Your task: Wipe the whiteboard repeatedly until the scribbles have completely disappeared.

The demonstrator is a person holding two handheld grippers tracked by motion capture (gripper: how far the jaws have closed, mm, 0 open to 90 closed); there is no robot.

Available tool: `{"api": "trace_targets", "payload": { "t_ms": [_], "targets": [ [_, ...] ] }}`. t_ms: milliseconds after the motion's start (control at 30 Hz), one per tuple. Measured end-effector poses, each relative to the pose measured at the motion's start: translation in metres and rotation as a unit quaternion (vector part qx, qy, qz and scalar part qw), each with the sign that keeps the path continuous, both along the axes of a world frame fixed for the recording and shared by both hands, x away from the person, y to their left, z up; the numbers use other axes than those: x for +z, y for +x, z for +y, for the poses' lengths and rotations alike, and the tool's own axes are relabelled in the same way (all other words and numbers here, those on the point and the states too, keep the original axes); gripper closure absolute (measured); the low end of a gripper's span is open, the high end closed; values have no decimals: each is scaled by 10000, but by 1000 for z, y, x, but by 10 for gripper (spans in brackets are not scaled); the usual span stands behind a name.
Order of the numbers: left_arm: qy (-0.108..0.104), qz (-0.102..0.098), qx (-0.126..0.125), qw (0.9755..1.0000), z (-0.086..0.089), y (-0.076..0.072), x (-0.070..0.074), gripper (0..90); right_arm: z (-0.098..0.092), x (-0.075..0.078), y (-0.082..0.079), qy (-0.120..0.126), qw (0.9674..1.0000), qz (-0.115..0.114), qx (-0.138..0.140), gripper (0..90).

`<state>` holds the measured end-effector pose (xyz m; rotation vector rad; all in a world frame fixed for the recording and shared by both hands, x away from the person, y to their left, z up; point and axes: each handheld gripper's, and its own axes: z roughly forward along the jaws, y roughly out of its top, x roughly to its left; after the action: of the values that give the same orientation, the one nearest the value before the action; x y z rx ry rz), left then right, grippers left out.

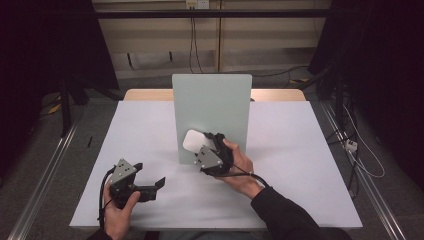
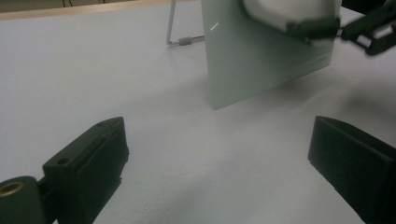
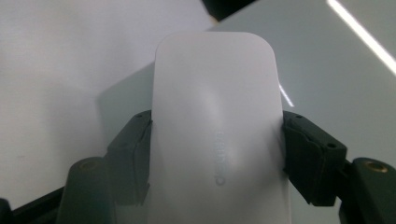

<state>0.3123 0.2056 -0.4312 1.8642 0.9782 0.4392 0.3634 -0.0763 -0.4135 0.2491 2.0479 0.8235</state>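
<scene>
With the right gripper [image 1: 212, 150] clenched on the white block [image 3: 217, 126] at frame centre against the upright board [image 1: 212, 107], it should wipe flat, while the left gripper [image 1: 150, 182] idles released.

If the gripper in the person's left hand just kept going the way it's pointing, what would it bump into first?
Probably the pale green upright board. The left gripper, jaws open over bare white table, faces the board's lower edge. Depth is hard to judge, so it might scrape the tabletop first.
</scene>
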Motion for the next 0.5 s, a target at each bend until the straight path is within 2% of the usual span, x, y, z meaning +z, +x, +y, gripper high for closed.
{"api": "trace_targets", "payload": {
  "t_ms": [33, 67, 100, 133, 233, 300, 400, 500],
  "targets": [
    [-2, -7, 3, 10000, 0, 0, 0, 47, 0, 0, 0, 0, 10000, 0, 0, 314],
    [28, -14, -1, 10000, 0, 0, 0, 47, -8, 13, 4, 70, 9998, -121, -125, 314],
    [32, -17, -2, 10000, 0, 0, 0, 47, -8, 13, 4, 70, 9998, -121, -125, 314],
    [36, -18, -2, 10000, 0, 0, 0, 48, -15, 25, 8, 135, 9994, -225, -232, 314],
    [0, -2, 8, 10000, -1, 0, 0, 47, -21, 41, 15, 186, 9984, -385, -363, 314],
    [45, -3, -26, 10000, -1, 0, 0, 47, -21, 45, 16, 210, 9982, -408, -378, 314],
    [-3, 4, 4, 10000, -1, 0, 0, 47, -24, 61, 24, 363, 9963, -595, -511, 314],
    [-9, 6, 4, 10000, 0, 0, 0, 47, -23, 67, 27, 436, 9956, -629, -544, 314]
  ]
}}
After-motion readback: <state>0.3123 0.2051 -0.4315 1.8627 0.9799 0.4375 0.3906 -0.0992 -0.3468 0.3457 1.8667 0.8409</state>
